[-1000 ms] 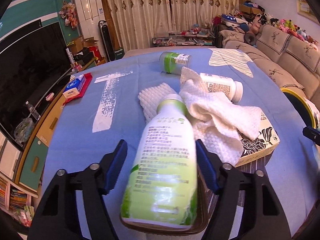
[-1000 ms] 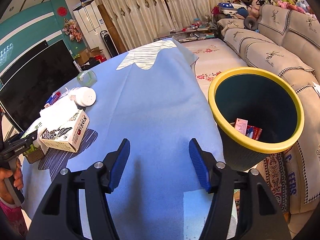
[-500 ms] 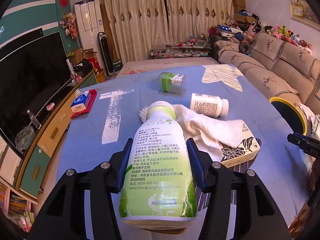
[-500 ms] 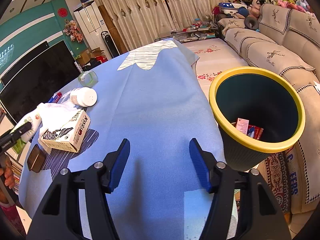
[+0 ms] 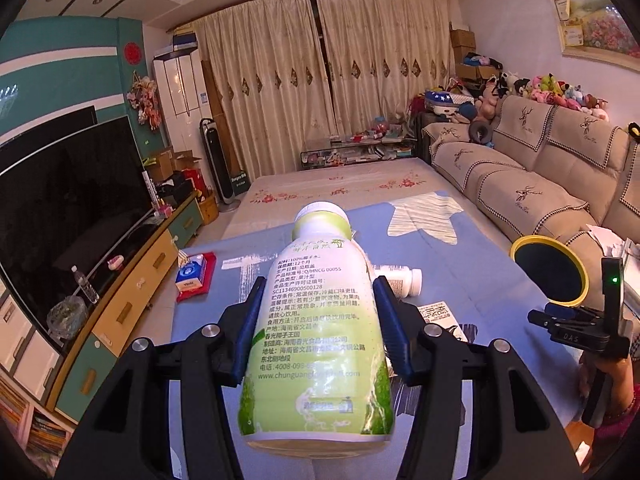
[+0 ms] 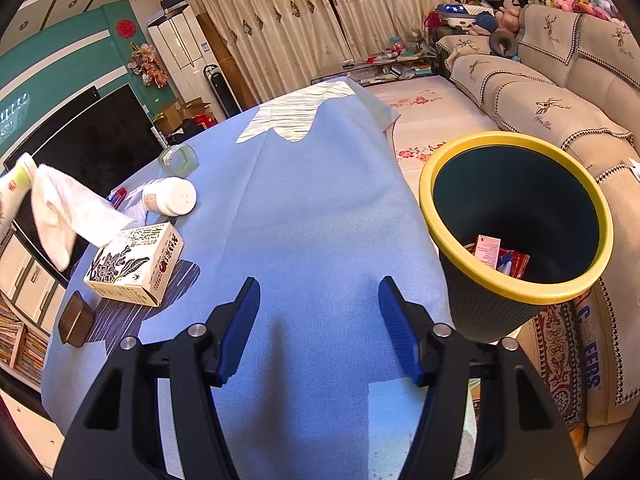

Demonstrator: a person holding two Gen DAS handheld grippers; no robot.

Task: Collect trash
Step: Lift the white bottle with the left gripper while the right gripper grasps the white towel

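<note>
our left claw [image 5: 318, 322] grips the juice bottle [image 5: 320, 328] above the bench [image 6: 320, 208]; right claw [image 6: 319, 322] gapes empty. the white cloth [image 6: 64, 208] snagged on it could drag clutter toward the far-right bin [image 6: 516, 292].

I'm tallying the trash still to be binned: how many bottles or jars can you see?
3: a green-and-white bottle held in the left gripper, a white pill bottle lying on the table, and a clear jar behind it. Others may be hidden.
</note>
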